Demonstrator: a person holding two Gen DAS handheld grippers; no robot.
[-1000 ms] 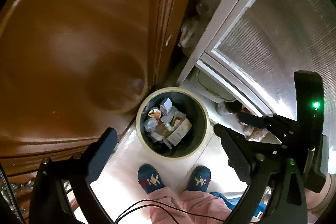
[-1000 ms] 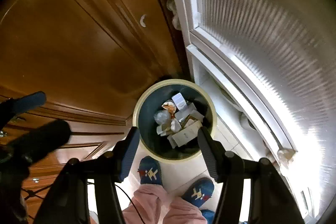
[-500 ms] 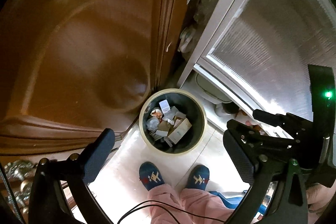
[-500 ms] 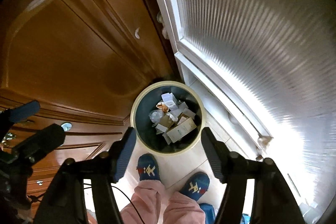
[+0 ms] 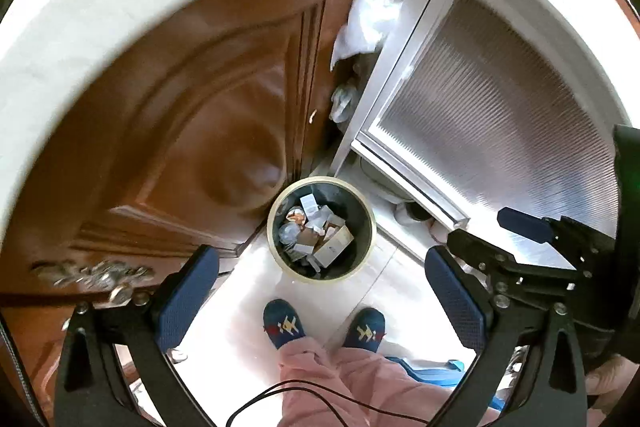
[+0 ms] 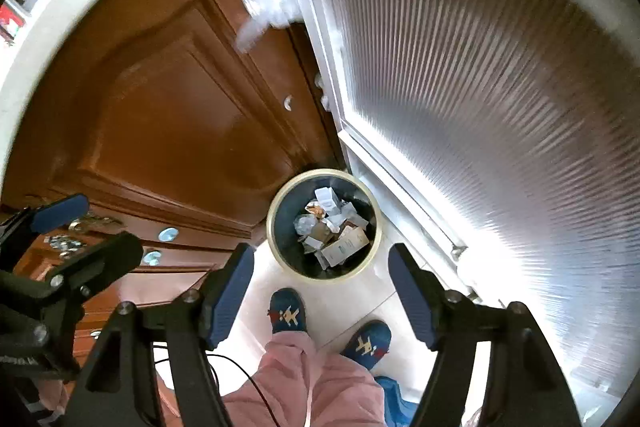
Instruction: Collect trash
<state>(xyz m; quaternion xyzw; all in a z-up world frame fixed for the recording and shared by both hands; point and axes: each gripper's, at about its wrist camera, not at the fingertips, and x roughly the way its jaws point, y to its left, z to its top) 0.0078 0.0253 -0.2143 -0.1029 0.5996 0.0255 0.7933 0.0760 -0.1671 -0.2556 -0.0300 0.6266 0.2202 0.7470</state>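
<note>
Both grippers, left (image 5: 320, 301) and right (image 6: 320, 293), hang high over the bin (image 5: 321, 228) with fingers spread and empty. The trash (image 5: 316, 233) lies inside it on the floor (image 5: 240, 327), tucked into the corner beside the cabinet (image 5: 192, 147), out of the walkway.

Blurred plastic bag (image 5: 370, 11); trash (image 5: 316, 235) too small to identify.

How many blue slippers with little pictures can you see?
2. One blue patterned slipper is on the pale floor just below the round cream-rimmed trash bin; the other slipper sits beside it, toward the frosted glass door.
</note>
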